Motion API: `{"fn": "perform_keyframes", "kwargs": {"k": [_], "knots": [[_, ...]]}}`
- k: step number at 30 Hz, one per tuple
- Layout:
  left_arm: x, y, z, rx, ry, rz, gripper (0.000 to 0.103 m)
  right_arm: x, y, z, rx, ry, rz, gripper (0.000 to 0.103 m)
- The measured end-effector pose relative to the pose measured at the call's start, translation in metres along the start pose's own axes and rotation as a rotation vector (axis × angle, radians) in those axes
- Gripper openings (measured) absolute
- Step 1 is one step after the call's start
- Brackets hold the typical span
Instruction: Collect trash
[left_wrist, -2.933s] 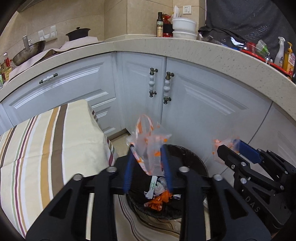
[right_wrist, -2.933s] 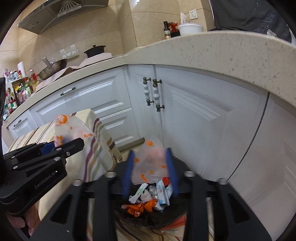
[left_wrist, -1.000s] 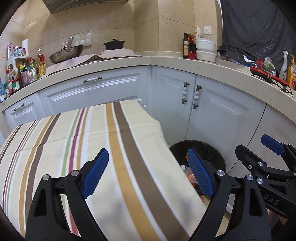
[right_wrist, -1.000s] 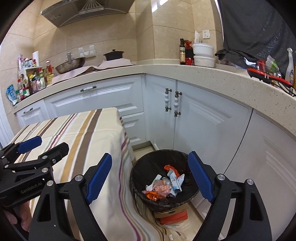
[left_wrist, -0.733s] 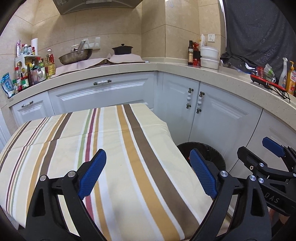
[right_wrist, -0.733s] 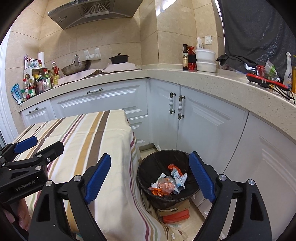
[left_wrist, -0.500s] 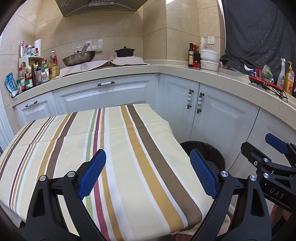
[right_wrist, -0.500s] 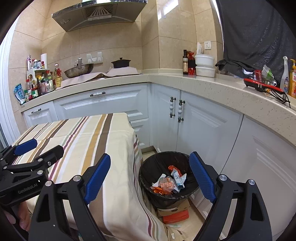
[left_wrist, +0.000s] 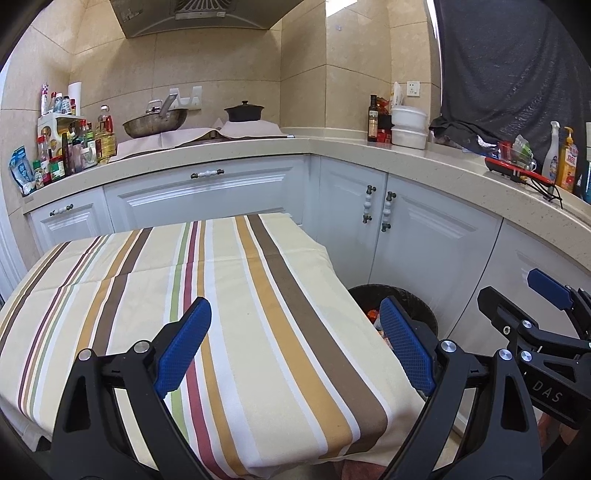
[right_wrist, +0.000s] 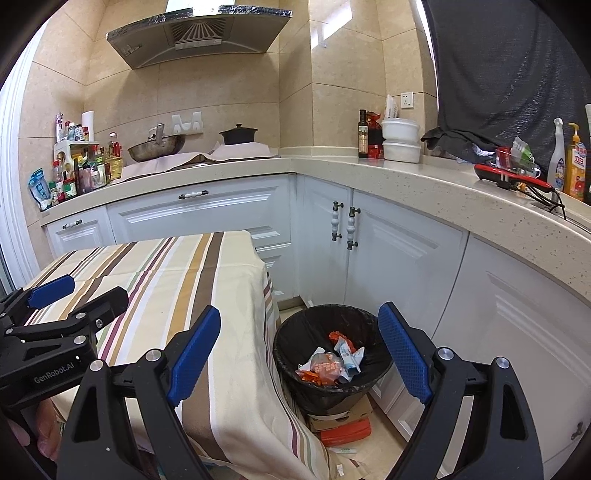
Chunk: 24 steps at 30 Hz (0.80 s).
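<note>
Striped tablecloth (left_wrist: 258, 314) covers the table beside white cabinets (right_wrist: 399, 266); left gripper (left_wrist: 295, 343) above the cloth, jaws spread wide, holding nothing; right gripper (right_wrist: 299, 347) likewise wide and unloaded above the black trash bin (right_wrist: 291, 354); crumpled wrappers (right_wrist: 328, 363) lie inside the bin

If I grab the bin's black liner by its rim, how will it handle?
Likely floppy: the black liner looks thin and crinkled over the bin's rim. Probably light, since only a few wrappers lie inside. It may stretch or slip between the pads.
</note>
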<state>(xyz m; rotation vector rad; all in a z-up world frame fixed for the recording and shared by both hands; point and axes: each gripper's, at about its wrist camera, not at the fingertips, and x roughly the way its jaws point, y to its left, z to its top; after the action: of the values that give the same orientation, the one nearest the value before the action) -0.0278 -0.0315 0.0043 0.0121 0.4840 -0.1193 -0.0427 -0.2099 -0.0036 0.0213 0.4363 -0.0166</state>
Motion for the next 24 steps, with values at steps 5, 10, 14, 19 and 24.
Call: {"fn": "perform_keyframes", "kwargs": {"k": [5, 10, 14, 19, 24], "knots": [[0.0013, -0.0014, -0.001, 0.002, 0.006, -0.002, 0.09, 0.0004, -0.0015, -0.0012, 0.003, 0.003, -0.006, 0.085], [0.0028, -0.003, -0.0016, 0.002, 0.011, -0.001, 0.09, 0.0014, -0.0028, -0.0015, 0.004, 0.005, -0.01, 0.085], [0.0042, -0.0032, -0.0018, 0.001, 0.013, -0.003, 0.09, 0.0024, -0.0042, -0.0021, 0.005, 0.006, -0.013, 0.085], [0.0052, -0.0038, -0.0024, 0.001, 0.017, -0.004, 0.09, 0.003, -0.0042, -0.0025, 0.005, 0.009, -0.013, 0.085], [0.0056, -0.0042, -0.003, 0.0, 0.018, -0.004, 0.09, 0.003, -0.0041, -0.0025, 0.005, 0.008, -0.013, 0.085]]}}
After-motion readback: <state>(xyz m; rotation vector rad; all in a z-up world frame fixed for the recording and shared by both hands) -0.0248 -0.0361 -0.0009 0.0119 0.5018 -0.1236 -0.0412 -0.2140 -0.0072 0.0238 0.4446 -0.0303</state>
